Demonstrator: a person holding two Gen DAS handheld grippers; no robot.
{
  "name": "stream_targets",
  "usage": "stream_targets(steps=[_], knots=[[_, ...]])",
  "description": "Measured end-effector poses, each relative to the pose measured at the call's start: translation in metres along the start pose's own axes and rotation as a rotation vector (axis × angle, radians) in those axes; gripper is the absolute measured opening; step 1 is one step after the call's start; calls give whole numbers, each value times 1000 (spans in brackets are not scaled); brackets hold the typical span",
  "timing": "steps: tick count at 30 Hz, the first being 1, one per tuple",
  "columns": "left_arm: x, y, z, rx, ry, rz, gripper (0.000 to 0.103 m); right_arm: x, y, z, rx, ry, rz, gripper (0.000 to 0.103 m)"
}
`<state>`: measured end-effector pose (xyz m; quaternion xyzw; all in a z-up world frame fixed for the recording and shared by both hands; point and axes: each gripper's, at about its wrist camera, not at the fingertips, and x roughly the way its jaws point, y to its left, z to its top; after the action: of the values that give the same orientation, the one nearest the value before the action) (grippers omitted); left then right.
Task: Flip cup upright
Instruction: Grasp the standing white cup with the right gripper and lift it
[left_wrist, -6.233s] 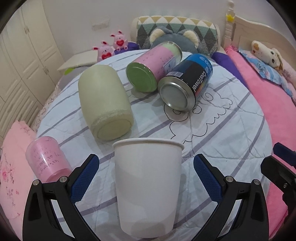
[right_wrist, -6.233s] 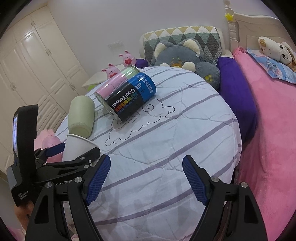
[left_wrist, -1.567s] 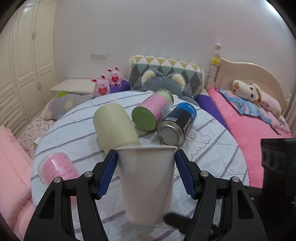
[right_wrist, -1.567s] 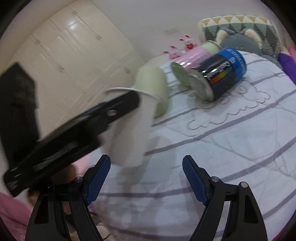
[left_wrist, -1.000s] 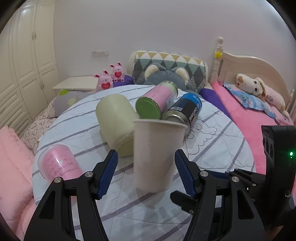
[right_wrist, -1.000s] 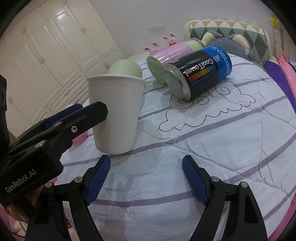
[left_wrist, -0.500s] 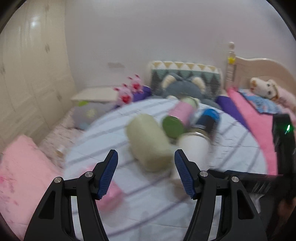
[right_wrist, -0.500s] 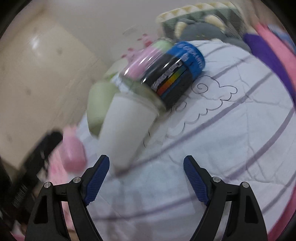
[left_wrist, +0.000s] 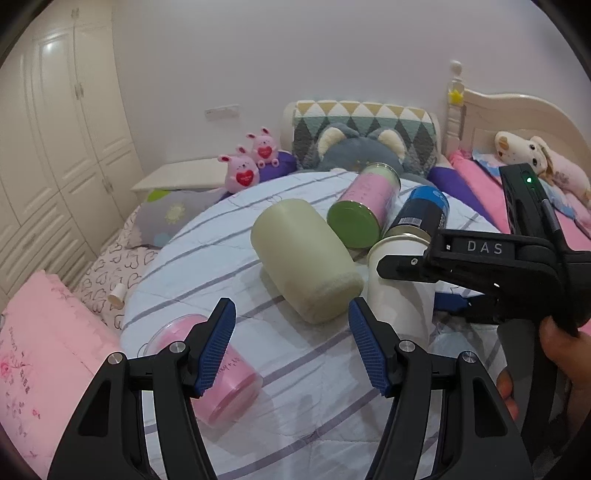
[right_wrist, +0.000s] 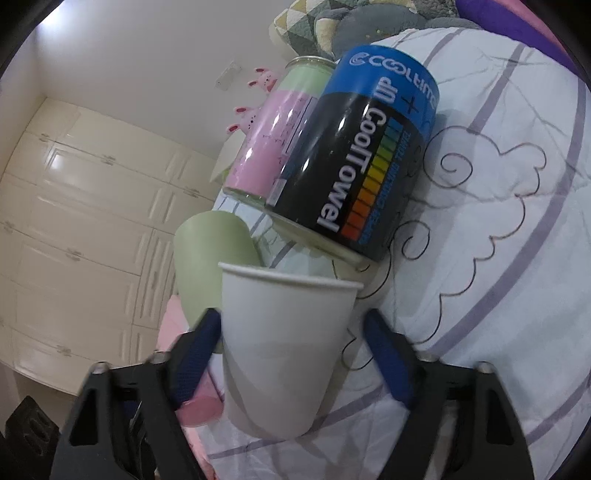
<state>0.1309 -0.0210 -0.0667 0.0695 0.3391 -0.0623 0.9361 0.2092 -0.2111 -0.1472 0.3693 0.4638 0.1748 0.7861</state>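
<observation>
White paper, the cup (right_wrist: 284, 354) stands rim-up on the striped quilt (right_wrist: 498, 258), near its front edge and just before the black towel can (right_wrist: 354, 162). The right gripper (right_wrist: 291, 354) frames it, blue pads at either side with small gaps showing, so it looks open and gripping nothing; whether a pad touches is unclear. Such bracketing suits guarding a light cup on soft bedding. The left gripper (left_wrist: 290, 347) hangs wide open and empty, clear of the cup, over the pink tumbler (left_wrist: 218, 376) lying at the quilt's left edge.
</observation>
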Motion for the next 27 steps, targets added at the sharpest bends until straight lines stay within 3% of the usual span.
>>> stream_targets(steps=[6,11,15,19,27], knots=[[-1,2,-2,2,8,-16,65,-1,16,-7,-135,-45,-22,69],[-3,-4,-9,15,25,-49,65,-20,38,-24,-325,-137,-31,69],[-6,-12,-17,41,39,-57,65,-32,52,-37,-481,-211,-101,69],[-9,-13,-27,69,55,-40,65,-39,56,-51,-602,-236,-162,69],[-11,-4,-46,69,90,-11,65,-50,54,-81,-715,-249,-181,69]])
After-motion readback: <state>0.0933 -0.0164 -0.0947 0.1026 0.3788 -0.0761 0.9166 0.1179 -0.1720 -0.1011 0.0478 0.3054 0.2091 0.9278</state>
